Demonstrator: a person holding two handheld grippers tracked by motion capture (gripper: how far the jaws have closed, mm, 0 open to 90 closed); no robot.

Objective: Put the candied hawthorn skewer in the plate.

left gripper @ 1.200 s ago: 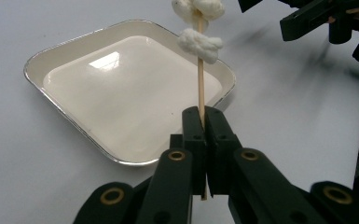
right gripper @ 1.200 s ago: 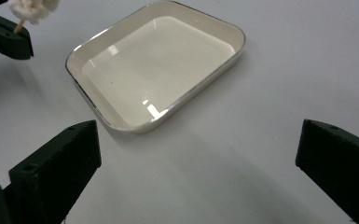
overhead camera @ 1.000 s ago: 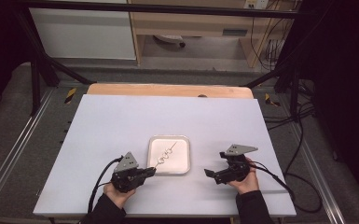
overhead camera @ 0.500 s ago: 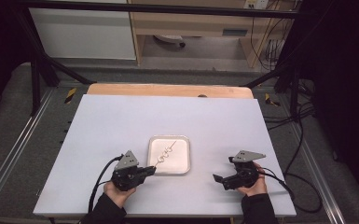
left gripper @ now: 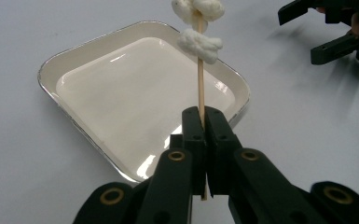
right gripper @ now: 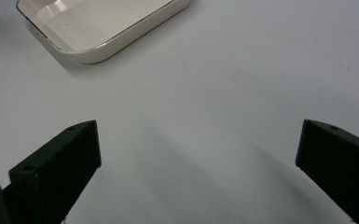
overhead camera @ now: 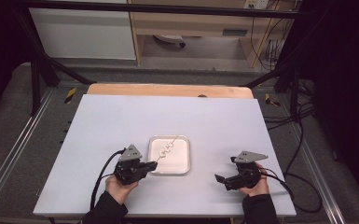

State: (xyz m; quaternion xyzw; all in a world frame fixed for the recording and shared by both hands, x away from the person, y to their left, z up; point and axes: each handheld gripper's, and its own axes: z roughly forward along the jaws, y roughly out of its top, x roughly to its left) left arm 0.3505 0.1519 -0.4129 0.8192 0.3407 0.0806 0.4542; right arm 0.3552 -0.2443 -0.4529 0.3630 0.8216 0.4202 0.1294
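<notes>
The left tool [left gripper: 200, 122] is clenched on the bare lower end of a thin wooden skewer [left gripper: 200, 84], which rises from the jaws and leans over the near rim of a shallow white tray [left gripper: 135, 93]. Two or three soft white lumps [left gripper: 199, 42], perhaps marshmallow or dough, are threaded on the skewer's far end, above the tray's far edge. In the high view the skewer [overhead camera: 167, 149] lies across the tray [overhead camera: 182, 165], the lumps over its middle.

The load looks very light, yet the stick is slender and likely to bend or snap if levered sideways. Its smooth round shaft may also roll between flat jaws. The bare wood near the tray's rim seems the sound place to hold; the lumps would probably squash, tear or stick if pinched.

The right tool [overhead camera: 224, 179] stands released, jaws wide apart and holding nothing, over the bare surface [right gripper: 224, 93], well to the right of the tray.
</notes>
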